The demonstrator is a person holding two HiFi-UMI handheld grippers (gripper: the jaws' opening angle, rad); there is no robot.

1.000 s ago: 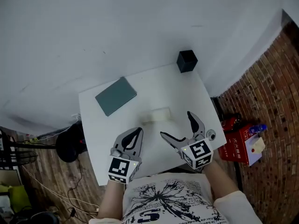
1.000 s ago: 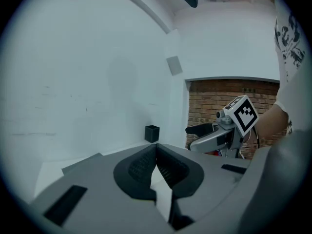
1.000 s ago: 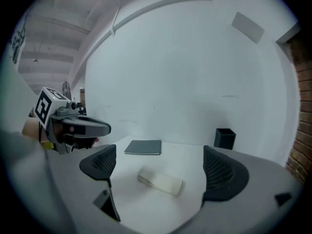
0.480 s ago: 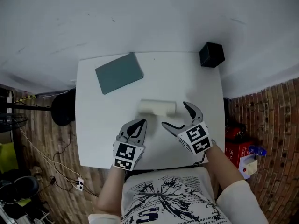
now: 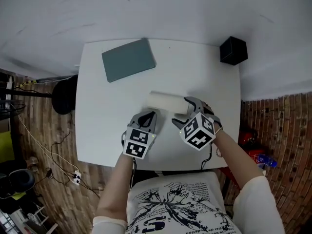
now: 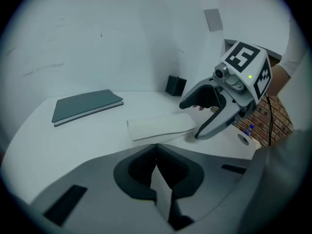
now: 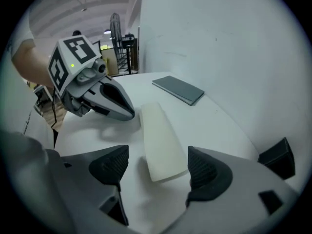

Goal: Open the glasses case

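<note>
The white glasses case [image 5: 165, 102] lies shut on the white table [image 5: 105, 121], long side across the head view. My right gripper [image 5: 181, 111] points down at its right end. Its jaws are closing, and the end of the case [image 7: 161, 140] lies between the pads [image 7: 207, 167] without touching them. My left gripper [image 5: 148, 116] hangs just in front of the case's left part, its jaws together with nothing in them. In the left gripper view the case [image 6: 161, 126] lies just beyond the shut tips [image 6: 156, 147], with the right gripper [image 6: 190, 121] at its right end.
A grey-green notebook [image 5: 128, 59] lies at the table's far left. A black cube [image 5: 233, 50] stands on the far right corner. A white wall runs behind the table. Brick floor, cables and a black stand base [image 5: 63, 94] surround the table.
Both grippers have come down and forward to the case. The right gripper has tipped downward, and its jaws have narrowed around the case's end. The left gripper has stayed shut.
</note>
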